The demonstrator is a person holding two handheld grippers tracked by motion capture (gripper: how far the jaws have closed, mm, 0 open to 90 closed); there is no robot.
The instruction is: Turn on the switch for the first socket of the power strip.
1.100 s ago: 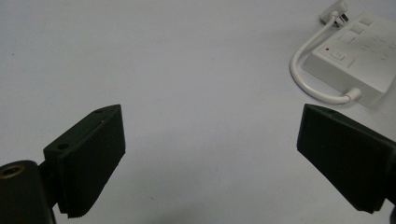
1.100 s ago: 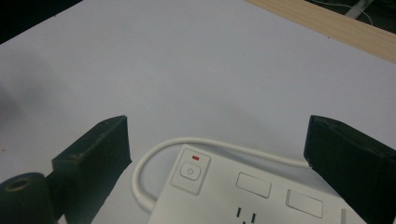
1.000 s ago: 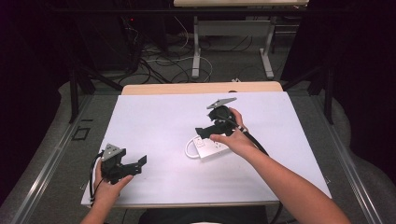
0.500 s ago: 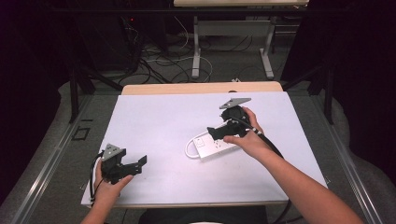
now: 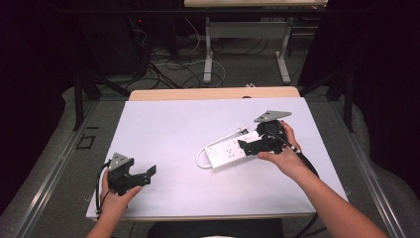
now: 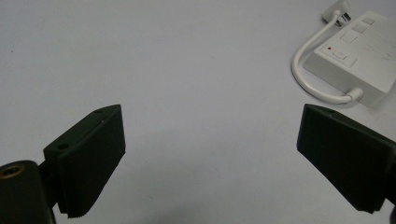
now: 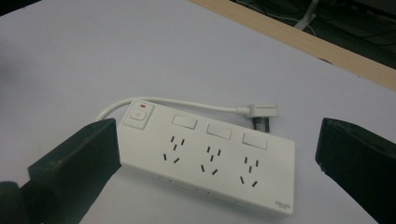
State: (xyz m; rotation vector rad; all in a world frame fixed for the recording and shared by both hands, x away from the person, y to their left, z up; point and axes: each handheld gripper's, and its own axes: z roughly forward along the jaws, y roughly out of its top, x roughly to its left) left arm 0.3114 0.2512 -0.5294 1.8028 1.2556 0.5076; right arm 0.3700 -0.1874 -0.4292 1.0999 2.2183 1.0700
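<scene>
A white power strip point(image 5: 229, 150) with three sockets lies flat on the white tabletop, right of centre. Its short cable loops round its left end to a plug point(image 5: 242, 129) behind it. My right gripper point(image 5: 246, 145) stands open at the strip's right end. In the right gripper view the strip point(image 7: 210, 158) lies between and beyond the wide-apart jaws, with its red-marked switch point(image 7: 139, 112) at the left. My left gripper point(image 5: 150, 172) rests open near the front left edge and holds nothing. Its own view has the strip point(image 6: 359, 51) at the upper right.
The white table surface point(image 5: 163, 129) ends in a wooden strip point(image 5: 213, 93) at the back. Beyond it the floor holds tangled cables point(image 5: 173, 64) and the legs of another table point(image 5: 208, 49). Dark drapes hang on both sides.
My right gripper has moved to the right along the power strip, which now shows more of its top. The left gripper has stayed where it was.
</scene>
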